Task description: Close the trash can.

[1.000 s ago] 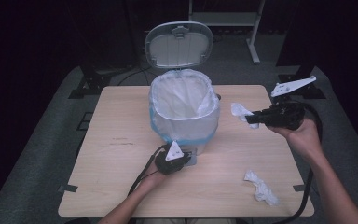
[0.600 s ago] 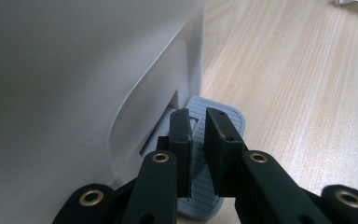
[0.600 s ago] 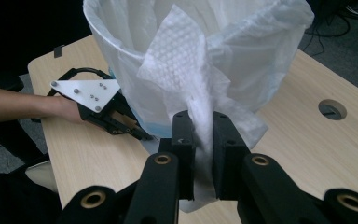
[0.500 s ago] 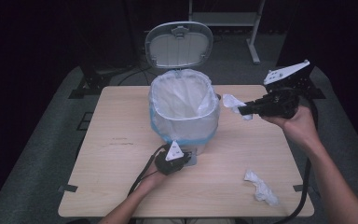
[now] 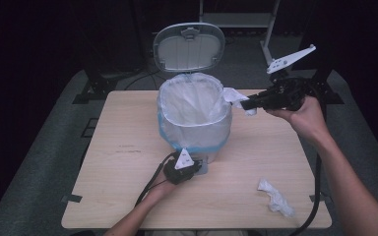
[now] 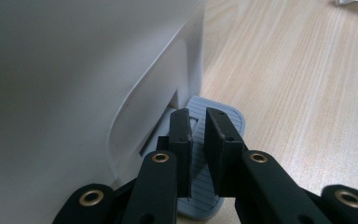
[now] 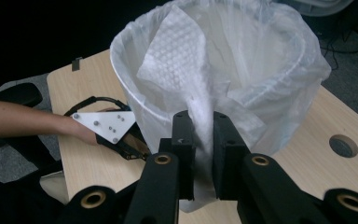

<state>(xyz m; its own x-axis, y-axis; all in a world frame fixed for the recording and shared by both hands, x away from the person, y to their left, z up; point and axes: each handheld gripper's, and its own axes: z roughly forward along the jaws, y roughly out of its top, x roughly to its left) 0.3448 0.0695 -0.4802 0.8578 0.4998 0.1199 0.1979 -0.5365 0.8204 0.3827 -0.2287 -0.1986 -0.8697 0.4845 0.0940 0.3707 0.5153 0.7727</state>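
Soft, near-weightless crumpled tissue [image 7: 200, 116] is pinched mid-wad by the right hand-held gripper [image 7: 200, 140] at the pedal bin [image 5: 195, 115] rim; left hand-held gripper [image 6: 196, 135], jaws nearly pressed together, is held on the pedal [image 6: 223, 119].

Crinkly paper tissue [image 7: 186, 70], glossy plastic bin liner [image 7: 279, 70], matt wood table [image 5: 128, 162].

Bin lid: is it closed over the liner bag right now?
No: in the high view the bin lid stands tipped up behind the bin, leaving the liner bag open to the tissue in the right tongs.
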